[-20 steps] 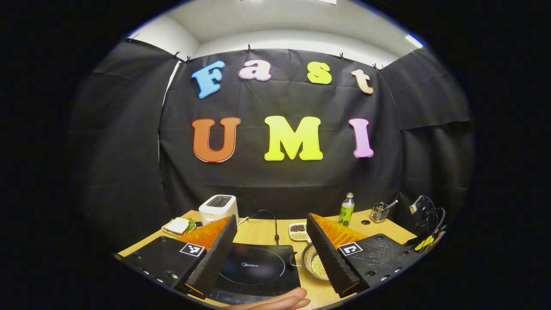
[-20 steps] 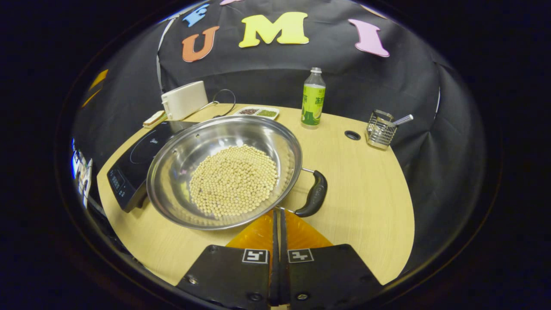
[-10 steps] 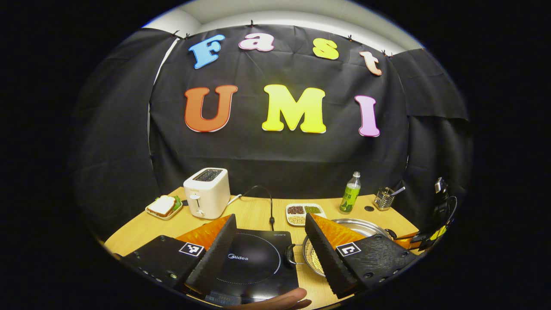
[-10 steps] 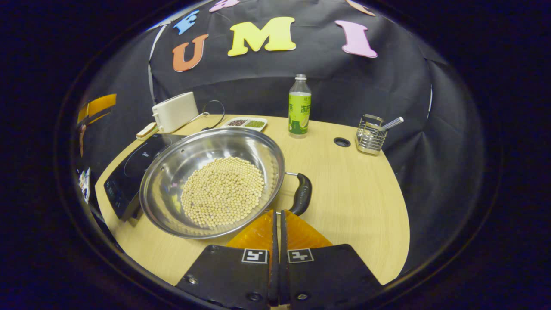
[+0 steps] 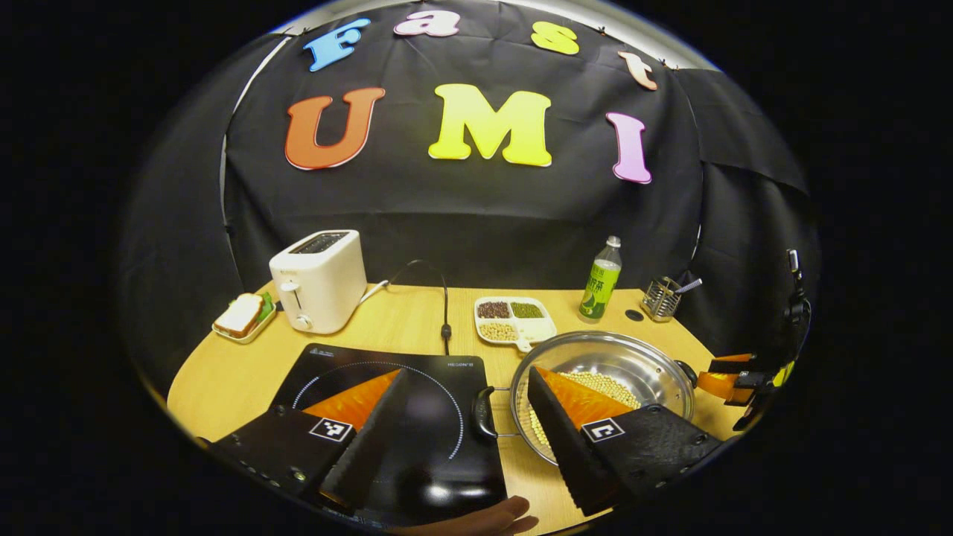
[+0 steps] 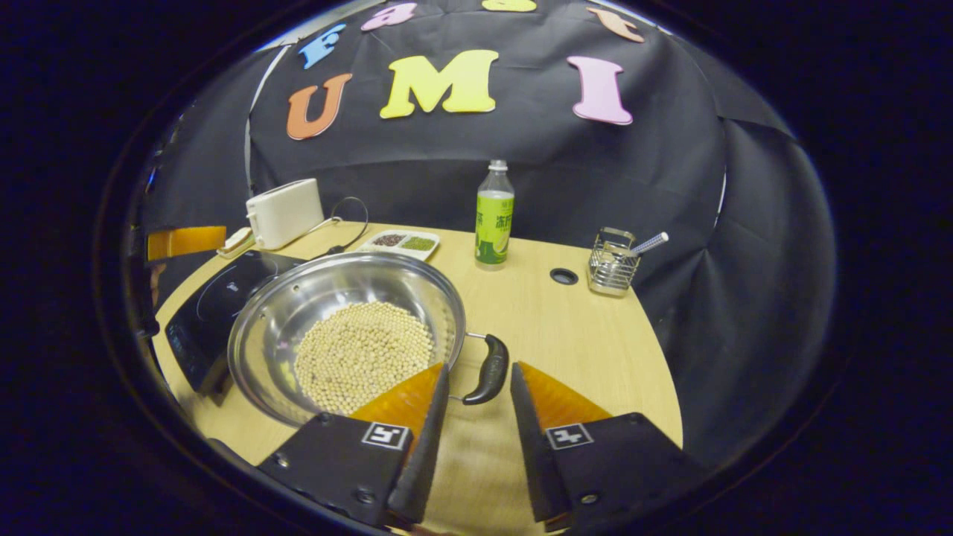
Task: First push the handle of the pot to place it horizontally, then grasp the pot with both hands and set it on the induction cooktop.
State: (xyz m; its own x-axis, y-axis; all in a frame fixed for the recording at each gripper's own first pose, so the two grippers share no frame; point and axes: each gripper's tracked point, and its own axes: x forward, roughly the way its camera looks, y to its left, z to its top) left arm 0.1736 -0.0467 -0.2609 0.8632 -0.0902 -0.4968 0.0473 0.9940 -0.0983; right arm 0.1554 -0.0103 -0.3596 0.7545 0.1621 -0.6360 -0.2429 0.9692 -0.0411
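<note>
A steel pot holding soybeans sits on the wooden table, right of the black induction cooktop. My right gripper is open, and the pot's black right handle lies between its fingertips without either finger pressing on it. In the left gripper view, my left gripper hangs open above the cooktop and the pot's left handle. Its right finger covers part of the pot. The right gripper appears beyond the pot's far side.
At the back stand a white toaster, a sandwich plate, a divided tray of beans, a green bottle and a wire utensil holder. A black cable runs to the cooktop. A person's thumb shows below.
My right gripper has gone from shut to open and now flanks the right handle. The left gripper has tipped down and come closer over the cooktop and the pot's left handle.
</note>
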